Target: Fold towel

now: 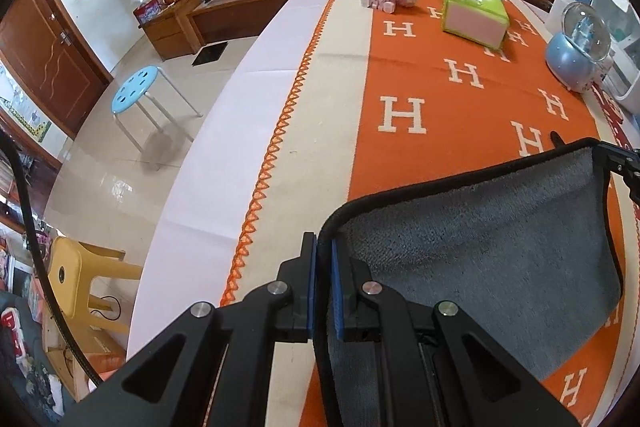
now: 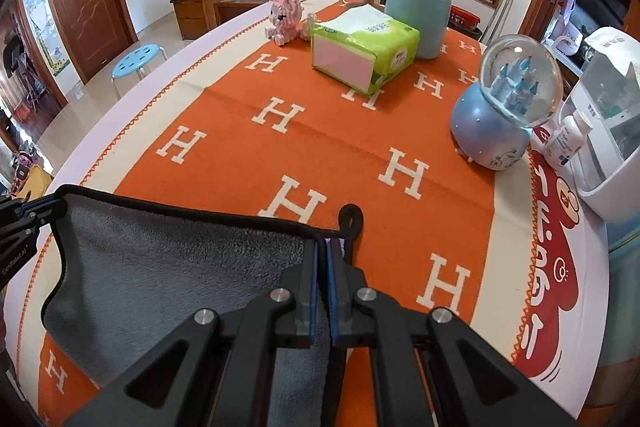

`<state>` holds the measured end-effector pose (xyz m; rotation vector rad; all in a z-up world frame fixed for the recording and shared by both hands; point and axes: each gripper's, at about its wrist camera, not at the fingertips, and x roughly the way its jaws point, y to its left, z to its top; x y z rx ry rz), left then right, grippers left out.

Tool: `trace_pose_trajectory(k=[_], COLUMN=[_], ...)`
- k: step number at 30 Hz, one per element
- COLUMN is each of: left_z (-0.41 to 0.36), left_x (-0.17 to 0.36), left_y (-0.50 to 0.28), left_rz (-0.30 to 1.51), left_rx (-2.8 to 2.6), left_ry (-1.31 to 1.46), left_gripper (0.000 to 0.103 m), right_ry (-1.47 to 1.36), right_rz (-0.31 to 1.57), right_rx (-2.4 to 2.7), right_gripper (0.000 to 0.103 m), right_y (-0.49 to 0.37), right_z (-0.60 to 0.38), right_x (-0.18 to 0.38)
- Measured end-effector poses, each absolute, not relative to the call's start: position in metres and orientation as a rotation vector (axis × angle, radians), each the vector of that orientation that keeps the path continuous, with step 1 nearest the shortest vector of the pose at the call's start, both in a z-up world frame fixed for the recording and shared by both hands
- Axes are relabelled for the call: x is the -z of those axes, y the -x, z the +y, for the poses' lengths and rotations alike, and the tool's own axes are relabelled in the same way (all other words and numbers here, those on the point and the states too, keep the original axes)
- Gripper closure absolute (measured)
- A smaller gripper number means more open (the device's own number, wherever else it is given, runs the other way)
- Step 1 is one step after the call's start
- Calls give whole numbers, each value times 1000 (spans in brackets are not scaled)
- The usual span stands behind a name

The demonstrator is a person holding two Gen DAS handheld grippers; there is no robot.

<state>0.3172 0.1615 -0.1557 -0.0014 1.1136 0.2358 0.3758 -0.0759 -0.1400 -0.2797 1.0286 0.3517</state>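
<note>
Above orange tablecloth (image 2: 340, 147), each hand-held gripper (image 1: 324, 259) (image 2: 322, 259) pinches a grey towel (image 1: 500, 235) corner.

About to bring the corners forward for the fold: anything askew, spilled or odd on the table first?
Nothing spilled or damaged. The grey towel hangs slack between the left claw and right claw, each shut on a top corner. Its hanging loop sticks out past the right claw. The tissue pack lies askew.
</note>
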Motion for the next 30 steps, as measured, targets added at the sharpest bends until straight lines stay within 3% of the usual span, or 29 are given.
trace_pose_trajectory(k=[20, 23, 25, 29, 30], left_z=[166, 167, 169, 179, 181], left_x=[176, 178, 179, 178, 178], left_y=[-334, -335, -336, -337, -338], left_rz=[1143, 1145, 1138, 1125, 1122], left_rx=[-275, -294, -313, -338, -348], left_ry=[-12, -24, -28, 15, 22], left_gripper=[95, 87, 73, 62, 54], right_ry=[312, 305, 300, 299, 298], right_rz=[1066, 1090, 1096, 1088, 1085], right_rx=[-335, -331, -327, -314, -308], right_gripper=[99, 99, 95, 91, 88], right_y=[-393, -397, -398, -400, -401], right_z=[-65, -67, -68, -70, -71], right_x=[164, 169, 171, 171, 170])
